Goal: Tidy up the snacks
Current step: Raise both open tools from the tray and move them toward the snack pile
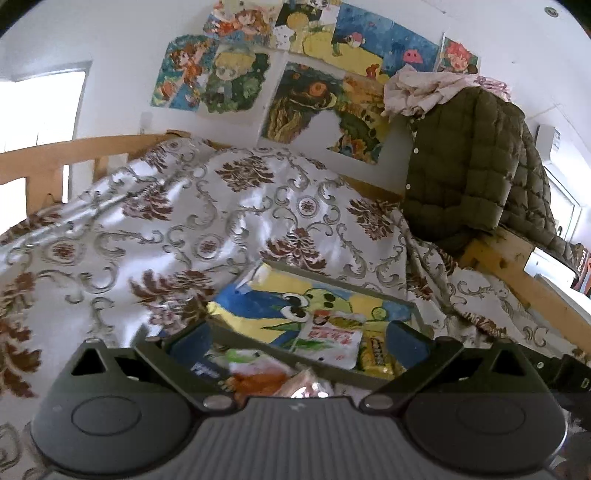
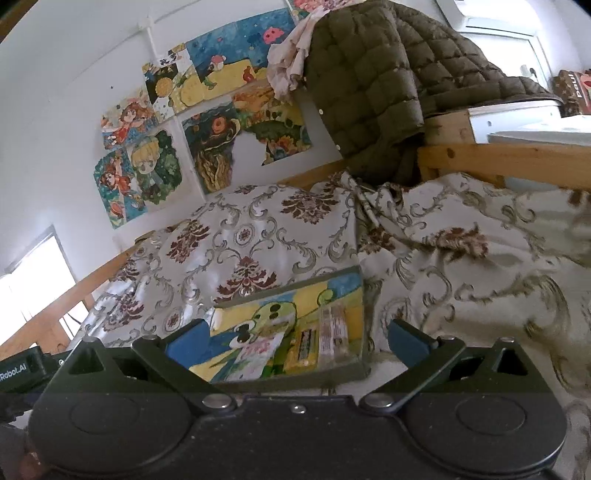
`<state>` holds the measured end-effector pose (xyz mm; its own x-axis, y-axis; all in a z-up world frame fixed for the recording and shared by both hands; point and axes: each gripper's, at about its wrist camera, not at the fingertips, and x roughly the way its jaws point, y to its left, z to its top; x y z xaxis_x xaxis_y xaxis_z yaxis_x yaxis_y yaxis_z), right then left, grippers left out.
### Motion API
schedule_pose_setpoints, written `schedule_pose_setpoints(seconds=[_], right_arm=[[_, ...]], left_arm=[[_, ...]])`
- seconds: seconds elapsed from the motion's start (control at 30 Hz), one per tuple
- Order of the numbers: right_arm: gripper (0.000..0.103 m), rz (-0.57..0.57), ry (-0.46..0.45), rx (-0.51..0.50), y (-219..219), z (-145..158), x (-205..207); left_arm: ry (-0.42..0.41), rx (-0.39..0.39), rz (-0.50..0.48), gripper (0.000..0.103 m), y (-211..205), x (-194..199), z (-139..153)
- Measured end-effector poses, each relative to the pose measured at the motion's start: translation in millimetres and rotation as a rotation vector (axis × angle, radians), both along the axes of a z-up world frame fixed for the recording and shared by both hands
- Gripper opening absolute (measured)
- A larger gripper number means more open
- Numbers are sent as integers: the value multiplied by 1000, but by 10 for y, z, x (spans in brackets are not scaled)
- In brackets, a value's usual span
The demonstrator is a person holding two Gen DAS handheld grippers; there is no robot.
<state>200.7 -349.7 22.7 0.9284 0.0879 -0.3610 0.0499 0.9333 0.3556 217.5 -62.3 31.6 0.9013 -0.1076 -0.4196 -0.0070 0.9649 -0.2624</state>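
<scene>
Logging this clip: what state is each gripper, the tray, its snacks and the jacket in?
left gripper: open, holding nothing.
right gripper: open, holding nothing.
tray: flat on the bedspread, snacks inside.
yellow packet: lying in the tray.
clear packet: lying beside it.
green jacket: draped over the bed frame.

setting: a bedroom in a home. a bed with a pale wooden frame (image 1: 55, 155) fills the middle of both views, covered by a shiny white spread with brown floral and grey scroll pattern (image 1: 229, 206). hand-painted cartoon pictures (image 1: 295, 74) are stuck in a cluster on the white wall, upper centre of the frame. an olive quilted jacket (image 1: 465, 173) hangs over the bed's end rail at right, crumpled pale cloth (image 1: 421, 92) on top of it. bright window (image 2: 33, 280) at the left edge; wall air-conditioner (image 2: 491, 14) at upper right.
</scene>
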Motion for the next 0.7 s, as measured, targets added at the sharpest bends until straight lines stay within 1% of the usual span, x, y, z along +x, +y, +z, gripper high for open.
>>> schedule_pose_setpoints(seconds=[0.13, 0.3, 0.43, 0.57, 0.7], right_arm=[[102, -5, 22, 9, 59, -91, -251], [102, -7, 42, -20, 184, -187, -521], [102, -24, 49, -34, 267, -245, -697], [102, -28, 69, -58, 380, -275, -837], [102, -26, 84, -97, 462, -318, -1021]], left_arm=[[3, -6, 17, 103, 115, -244, -103], [19, -40, 80, 103, 311, -486, -317], [55, -17, 112, 103, 451, -633, -457], [53, -27, 182, 103, 565, -765, -533], [33, -43, 207, 103, 614, -888, -539]])
